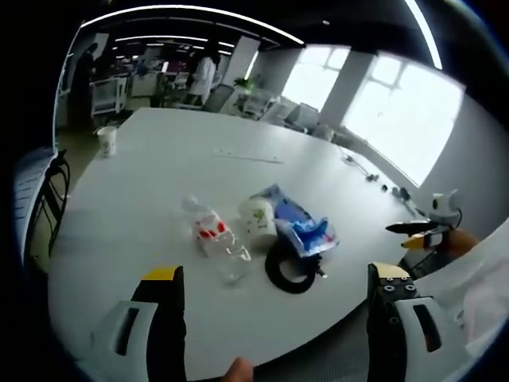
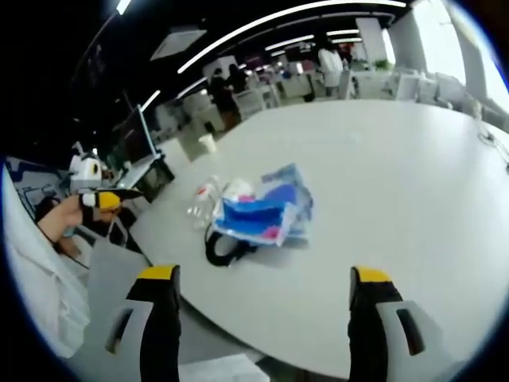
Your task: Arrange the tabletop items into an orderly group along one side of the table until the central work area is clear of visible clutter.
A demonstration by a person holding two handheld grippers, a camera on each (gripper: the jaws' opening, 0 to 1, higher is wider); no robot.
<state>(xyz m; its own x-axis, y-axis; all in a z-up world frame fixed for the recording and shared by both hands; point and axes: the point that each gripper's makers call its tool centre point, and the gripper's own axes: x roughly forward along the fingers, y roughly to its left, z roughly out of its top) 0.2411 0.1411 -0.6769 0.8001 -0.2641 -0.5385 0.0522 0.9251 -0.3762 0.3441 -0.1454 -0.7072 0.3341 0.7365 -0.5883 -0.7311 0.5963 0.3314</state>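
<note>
A small pile lies near the edge of the white table [image 1: 159,159]: a clear plastic bottle [image 1: 213,235] with a red label on its side, a white cup [image 1: 258,216], a blue and white bag [image 1: 298,219] and a black ring-shaped strap [image 1: 290,270]. My left gripper [image 1: 274,274] hovers open before the pile, nothing between its jaws. The right gripper view sees the same bag [image 2: 266,211], strap [image 2: 223,247], bottle [image 2: 203,203] and cup [image 2: 238,189] from the other side. My right gripper [image 2: 264,274] is open and empty, short of the pile.
A paper cup [image 1: 106,140] stands alone at the far table edge. Cables [image 1: 370,171] lie along the window side. A grey chair [image 2: 111,263] stands by the near edge. People stand among desks at the back. The white table [image 2: 398,159] spreads wide beyond the pile.
</note>
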